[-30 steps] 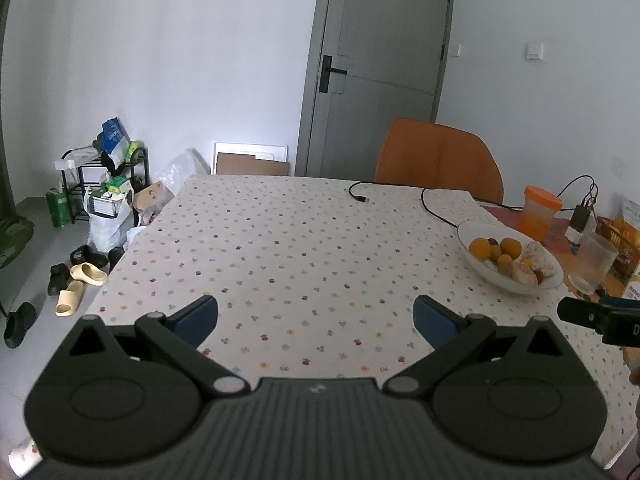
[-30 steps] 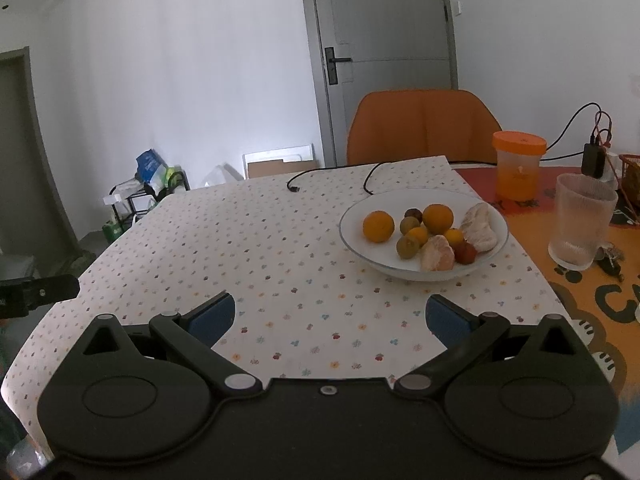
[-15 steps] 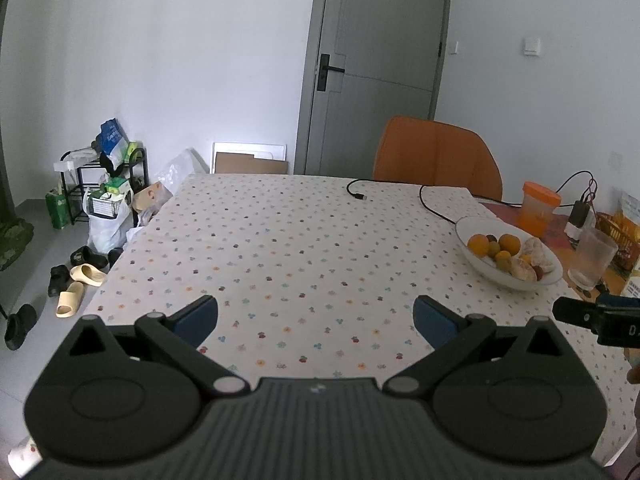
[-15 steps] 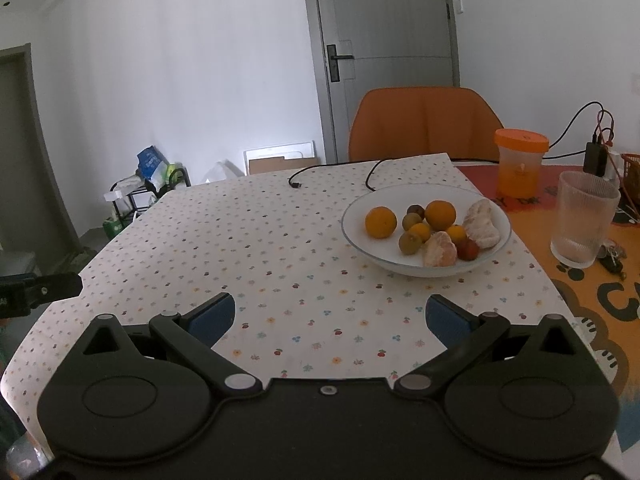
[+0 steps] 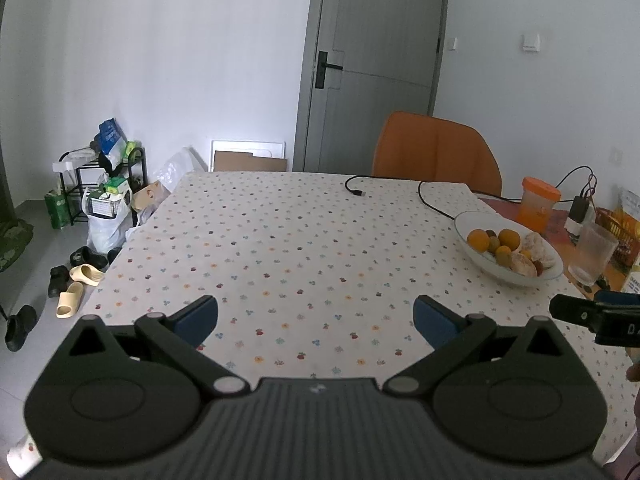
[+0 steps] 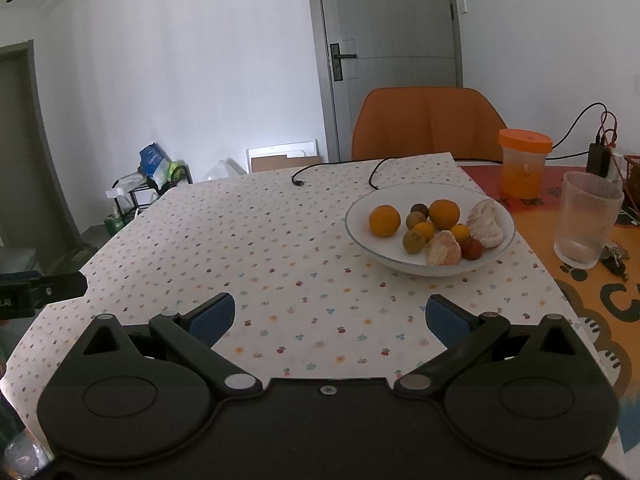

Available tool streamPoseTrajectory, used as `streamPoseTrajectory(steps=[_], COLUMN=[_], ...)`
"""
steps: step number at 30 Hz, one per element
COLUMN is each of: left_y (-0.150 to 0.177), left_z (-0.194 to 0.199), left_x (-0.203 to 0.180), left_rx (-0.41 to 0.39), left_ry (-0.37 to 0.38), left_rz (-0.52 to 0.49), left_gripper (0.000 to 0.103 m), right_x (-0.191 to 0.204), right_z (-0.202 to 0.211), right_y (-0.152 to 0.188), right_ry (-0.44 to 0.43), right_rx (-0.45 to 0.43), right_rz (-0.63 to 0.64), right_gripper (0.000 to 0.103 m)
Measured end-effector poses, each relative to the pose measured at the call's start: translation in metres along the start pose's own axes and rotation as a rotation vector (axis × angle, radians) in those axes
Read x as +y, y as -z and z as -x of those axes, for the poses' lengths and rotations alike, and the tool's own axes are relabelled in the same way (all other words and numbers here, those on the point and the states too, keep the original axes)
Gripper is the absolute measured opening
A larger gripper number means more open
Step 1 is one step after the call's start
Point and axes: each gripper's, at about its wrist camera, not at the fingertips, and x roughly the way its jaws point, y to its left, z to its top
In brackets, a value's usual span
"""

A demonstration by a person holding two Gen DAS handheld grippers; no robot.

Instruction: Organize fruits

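The table (image 5: 280, 240) carries a flat cloth (image 6: 260, 248) printed with small coloured dots; past the cloth's right edge an orange mat (image 6: 592, 280) with cartoon print shows. An orange chair (image 6: 428, 120) with a smooth curved back stands at the far edge.

The left gripper (image 5: 316, 320) hovers level over the near edge, black and matte, its blue-padded jaws spread wide with nothing between them. The right gripper (image 6: 330, 314) hovers the same way near the near right part of the cloth, jaws spread and empty, and aims toward the bowl.

The bowl (image 6: 360, 232), shallow, round and glossy white, sits by the cloth's right edge. In it lie the fruits: a round orange (image 6: 384, 221) on the left, a second orange (image 6: 444, 214) behind, two peeled segmented citrus pieces (image 6: 443, 254), small greenish-brown ones (image 6: 413, 241), small yellow ones and a red one (image 6: 472, 249). A ribbed clear glass (image 6: 586, 220) stands upright on the mat just right of the bowl, an orange-lidded jar (image 6: 524, 164) behind it. A thin black cable (image 6: 340, 166) curls near the far edge.

Against a second ago, both grippers have drawn back slightly from the bowl and sit a little higher; the jaws are as wide as before, and the fruits lie unchanged.
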Motion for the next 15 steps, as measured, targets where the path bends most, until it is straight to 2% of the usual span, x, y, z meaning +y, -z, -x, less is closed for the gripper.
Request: streamPoseTrajectory(steps=[15], left_y=[-0.0003], left_z=[-0.0002], left_x=[-0.0003], left_rx=[0.000], left_ry=[0.003], left_rz=[0.002], left_gripper=[0.103], right_x=[-0.0004], right_z=[-0.0018], right_y=[0.0003], right_ry=[-0.001], right_rx=[0.005], right_rz=[0.001], right_gripper=[0.103])
